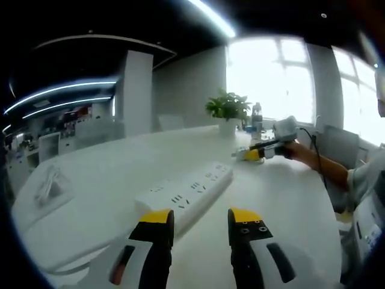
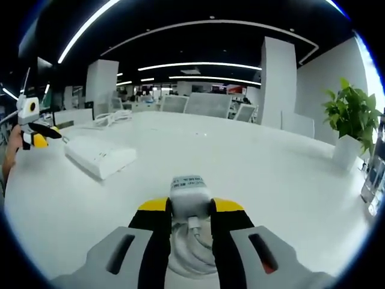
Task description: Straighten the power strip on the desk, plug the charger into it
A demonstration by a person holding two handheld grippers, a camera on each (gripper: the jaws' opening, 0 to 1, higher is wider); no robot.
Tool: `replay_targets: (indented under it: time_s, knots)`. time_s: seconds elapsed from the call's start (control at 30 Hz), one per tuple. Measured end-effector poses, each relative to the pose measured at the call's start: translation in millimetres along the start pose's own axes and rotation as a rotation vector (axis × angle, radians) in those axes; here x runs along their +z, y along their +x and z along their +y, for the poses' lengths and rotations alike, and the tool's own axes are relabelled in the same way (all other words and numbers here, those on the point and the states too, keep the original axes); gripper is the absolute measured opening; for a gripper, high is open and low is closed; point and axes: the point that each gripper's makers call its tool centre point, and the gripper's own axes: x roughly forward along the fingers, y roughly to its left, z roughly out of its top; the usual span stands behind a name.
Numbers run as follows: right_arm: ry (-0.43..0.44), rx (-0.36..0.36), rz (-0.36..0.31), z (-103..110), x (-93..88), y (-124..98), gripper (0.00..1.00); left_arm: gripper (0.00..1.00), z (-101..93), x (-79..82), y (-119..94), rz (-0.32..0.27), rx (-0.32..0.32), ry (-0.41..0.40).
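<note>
Charger [image 2: 190, 194]: lower body and prongs hidden between the right gripper [image 2: 190, 211] tips; label print too small to read. Its cable [image 2: 191, 253] is partly covered by the jaws. Power strip [image 1: 187, 195]: near end hidden behind the left gripper [image 1: 201, 221]; cord cannot be traced. Strip's sockets cannot be made out in the right gripper view [image 2: 99, 156]. Bottle [image 1: 257, 117] blurred against window glare.

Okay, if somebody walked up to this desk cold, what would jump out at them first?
Probably the white charger clamped between the right gripper's yellow-tipped jaws, its coiled cable bunched beneath. Next, the long white power strip lying at a slant on the white desk, just ahead of the open left gripper. Farther off, a potted plant stands on the desk by the bright window.
</note>
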Motion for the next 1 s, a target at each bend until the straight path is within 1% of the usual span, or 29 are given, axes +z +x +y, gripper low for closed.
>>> replay_targets:
  time_s: [0.33, 0.5, 0.67, 1.0]
  knots:
    - [0.019, -0.008, 0.01, 0.9, 0.2, 0.8, 0.24, 0.36, -3.4, -2.7, 2.0, 0.013, -0.014, 0.001]
    - [0.025, 0.0, 0.011, 2.2, 0.6, 0.3, 0.23, 0.37, -1.2, -5.0, 1.7, 0.024, -0.001, 0.002]
    - [0.048, 0.008, 0.008, 3.4, 2.1, 0.1, 0.23, 0.37, -1.5, -4.5, 0.8, 0.024, 0.001, 0.009]
    - [0.065, 0.026, 0.01, 8.1, 7.9, -2.6, 0.23, 0.37, -2.1, -3.8, -0.3, 0.024, -0.001, 0.013]
